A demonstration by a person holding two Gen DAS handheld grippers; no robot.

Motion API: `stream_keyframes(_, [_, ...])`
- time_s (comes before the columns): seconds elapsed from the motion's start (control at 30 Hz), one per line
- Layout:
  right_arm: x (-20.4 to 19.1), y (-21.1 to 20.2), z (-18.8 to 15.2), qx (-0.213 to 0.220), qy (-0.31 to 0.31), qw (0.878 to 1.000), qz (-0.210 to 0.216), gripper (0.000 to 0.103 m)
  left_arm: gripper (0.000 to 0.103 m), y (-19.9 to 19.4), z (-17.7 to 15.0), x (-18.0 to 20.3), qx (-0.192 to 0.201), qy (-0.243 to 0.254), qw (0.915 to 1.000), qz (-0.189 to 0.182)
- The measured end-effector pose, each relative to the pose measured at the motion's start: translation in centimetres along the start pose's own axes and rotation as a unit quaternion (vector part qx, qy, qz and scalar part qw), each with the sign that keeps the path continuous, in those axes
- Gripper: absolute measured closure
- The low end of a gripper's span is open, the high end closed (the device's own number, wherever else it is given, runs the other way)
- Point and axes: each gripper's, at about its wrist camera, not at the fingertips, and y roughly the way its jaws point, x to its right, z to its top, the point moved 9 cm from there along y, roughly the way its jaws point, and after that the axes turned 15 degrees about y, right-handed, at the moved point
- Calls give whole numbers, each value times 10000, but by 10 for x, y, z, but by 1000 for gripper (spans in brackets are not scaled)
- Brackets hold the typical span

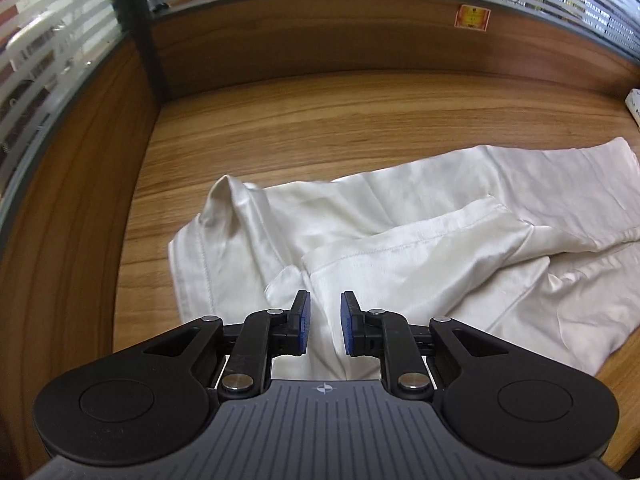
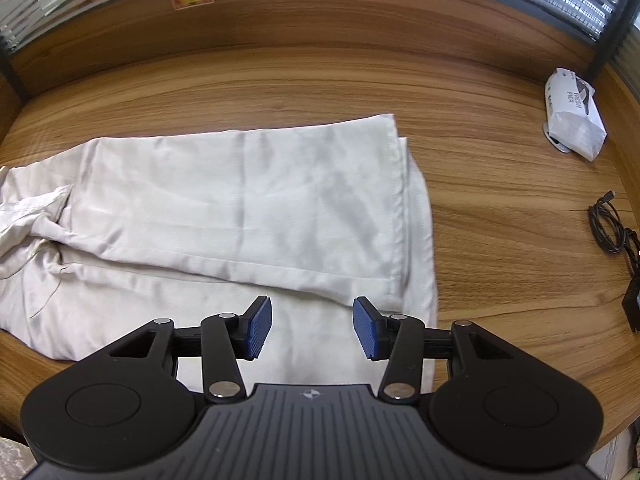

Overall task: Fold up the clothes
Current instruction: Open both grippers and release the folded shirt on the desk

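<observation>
Trousers (image 2: 240, 200) on desk (image 2: 500, 240), packet (image 2: 574, 114) right

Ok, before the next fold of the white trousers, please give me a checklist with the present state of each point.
1. Left gripper free of cloth: ok, jaws slightly apart, nothing pinched.
2. Right gripper free of cloth: ok, jaws wide apart, empty.
3. Trousers folded leg over leg: ok at the hem end.
4. Hems aligned: not ok, the lower leg sticks out past the upper one.
5. Waist end flat: not ok, it is bunched and wrinkled.
6. Pack and cable clear of the cloth: ok.
</observation>
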Motion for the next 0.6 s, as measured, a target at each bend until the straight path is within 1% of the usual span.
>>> stream_keyframes(0.1, [-2,0,-4,-29,23,10000,3,51,83,10,-4,-1,-155,68,9998,49])
stream_keyframes(0.17, [-2,1,-6,-43,51,10000,-11,50,83,19,-10,-2,-325,95,9994,88])
stream_keyframes(0.23, [-2,2,-9,-64,89,9999,-17,50,81,27,-17,-4,-481,4,9988,84])
stream_keyframes(0.33, [-5,3,-10,-80,86,9999,-15,50,81,20,-15,-7,-386,-100,9991,141])
stream_keyframes(0.4, [-6,2,-10,-73,87,9999,1,50,81,12,-9,-9,-201,-147,9995,184])
stream_keyframes(0.47, [-9,1,-8,-57,88,9999,21,50,80,4,2,-13,63,-191,9995,251])
stream_keyframes(0.6, [-14,0,-6,-58,35,10000,34,50,78,6,22,-30,260,-325,9984,390])
